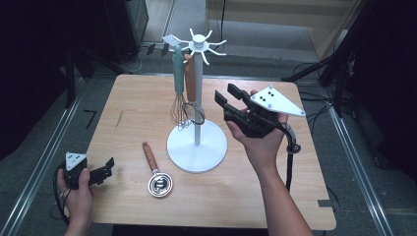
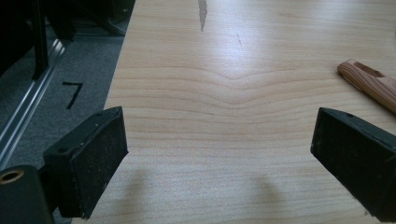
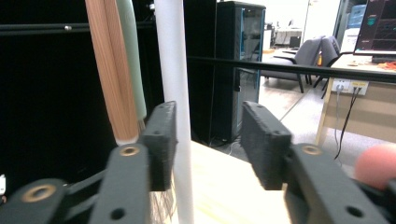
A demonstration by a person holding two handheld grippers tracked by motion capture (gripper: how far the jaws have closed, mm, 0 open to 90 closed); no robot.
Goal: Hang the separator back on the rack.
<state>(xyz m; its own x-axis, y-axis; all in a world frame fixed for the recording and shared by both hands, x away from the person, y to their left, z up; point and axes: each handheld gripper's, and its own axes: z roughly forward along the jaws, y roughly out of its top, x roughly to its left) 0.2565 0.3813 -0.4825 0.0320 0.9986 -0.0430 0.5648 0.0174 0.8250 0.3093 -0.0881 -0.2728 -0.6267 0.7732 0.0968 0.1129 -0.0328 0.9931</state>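
A white utensil stand (image 1: 197, 93) rises from a round base (image 1: 196, 147) at mid-table. A green-handled whisk (image 1: 178, 78) and a wooden-handled utensil (image 1: 190, 81) hang from its top hooks. A wooden-handled metal scoop (image 1: 156, 172) lies flat to the left of the base. My right gripper (image 1: 227, 96) is held up just right of the pole, open and empty. In the right gripper view the pole (image 3: 173, 70), wooden handle (image 3: 109, 70) and green handle (image 3: 130, 56) stand beyond its left jaw. My left gripper (image 1: 107, 168) rests low at the table's front left corner, open wide.
The wooden table (image 1: 137, 98) has bare room on its left and front. The scoop's handle (image 2: 369, 84) shows at the right in the left gripper view, past the open gripper (image 2: 219, 154). Metal rails and dark floor border the table (image 2: 224, 107).
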